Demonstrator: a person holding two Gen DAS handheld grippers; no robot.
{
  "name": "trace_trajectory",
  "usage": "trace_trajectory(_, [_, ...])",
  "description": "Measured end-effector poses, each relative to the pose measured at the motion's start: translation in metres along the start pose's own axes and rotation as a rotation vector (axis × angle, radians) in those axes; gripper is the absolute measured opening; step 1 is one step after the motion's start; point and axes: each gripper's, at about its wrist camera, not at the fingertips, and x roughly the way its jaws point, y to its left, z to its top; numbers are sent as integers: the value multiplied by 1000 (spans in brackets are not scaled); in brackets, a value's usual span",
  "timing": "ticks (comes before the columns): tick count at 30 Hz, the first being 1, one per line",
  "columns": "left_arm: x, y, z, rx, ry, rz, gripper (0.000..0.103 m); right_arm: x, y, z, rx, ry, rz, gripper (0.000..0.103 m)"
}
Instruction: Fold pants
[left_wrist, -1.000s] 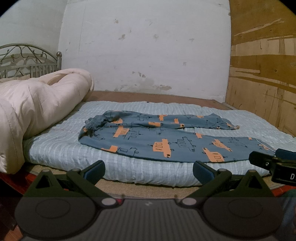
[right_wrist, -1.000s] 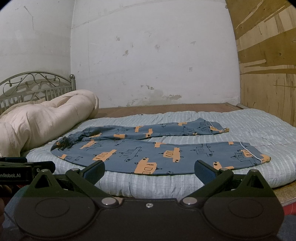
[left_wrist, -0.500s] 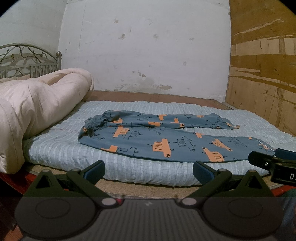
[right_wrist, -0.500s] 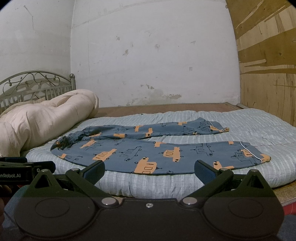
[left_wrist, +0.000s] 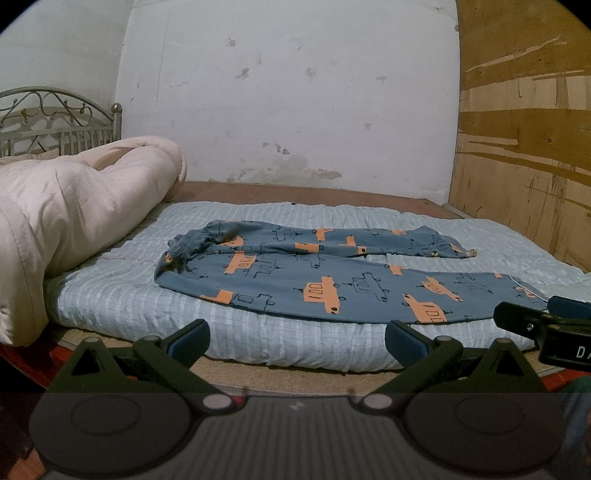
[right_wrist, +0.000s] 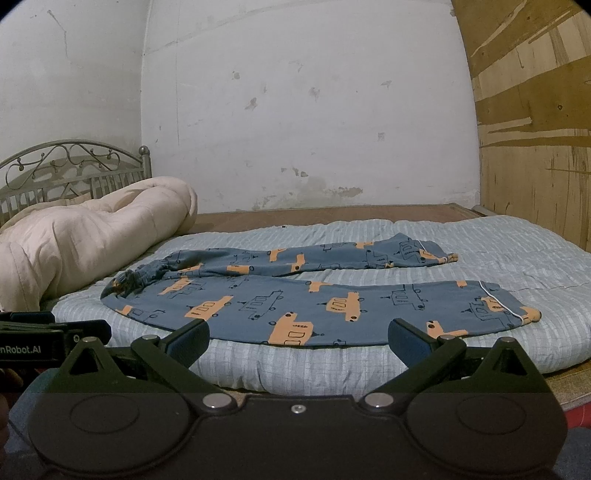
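While both grippers hung short of the near bed edge, the pants (left_wrist: 332, 273) lay flat and unfolded on the mattress (left_wrist: 258, 343), the two legs spread apart in a narrow V. At far left sat a rolled quilt (left_wrist: 74, 206), clear of the work. Next came the gathered waistband (left_wrist: 184, 247), bunched and puckered. To the right the near leg ran to its cuff (right_wrist: 517, 310), while the far leg ended near the far right. Left gripper (left_wrist: 297, 341): jaws wide apart, empty. Right gripper (right_wrist: 299, 341): likewise apart, empty. Judged thin, soft knit: light, limp, will drape and sag, little slip on the ribbed cover. Best holds: waistband edge and near cuff, pinched at the hems.
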Motion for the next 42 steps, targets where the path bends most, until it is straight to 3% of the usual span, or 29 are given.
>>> trace_trajectory(35, [1,-2,-1,2,4,2,102,1,1,0,-1,5,0,102])
trace_trajectory(39, [4,-2,-3,5,30,12,102,1,0,2,-1,18,4,102])
trace_trajectory(42, [14,-1,0,8,94,31,102,11,3,1,-5,60,14,102])
